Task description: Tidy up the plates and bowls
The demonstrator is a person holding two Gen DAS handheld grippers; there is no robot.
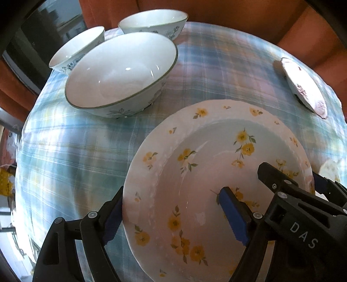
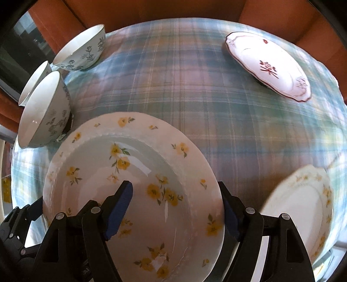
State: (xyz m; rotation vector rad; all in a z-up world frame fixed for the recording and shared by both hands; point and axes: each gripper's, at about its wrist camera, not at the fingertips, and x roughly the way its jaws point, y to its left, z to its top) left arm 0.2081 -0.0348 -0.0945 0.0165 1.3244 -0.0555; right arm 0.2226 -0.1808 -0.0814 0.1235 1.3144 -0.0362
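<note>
A white plate with yellow flowers is held between both grippers above the plaid tablecloth. My left gripper straddles its left rim, one blue pad over the plate, the other under it. My right gripper straddles its right rim the same way, and also shows in the left wrist view. Three white bowls with blue flowers stand at the far left: a big one and two smaller ones.
A scalloped plate with a red rim and red pattern lies at the far right. Another yellow-flowered plate lies at the near right edge. Orange chairs surround the round table.
</note>
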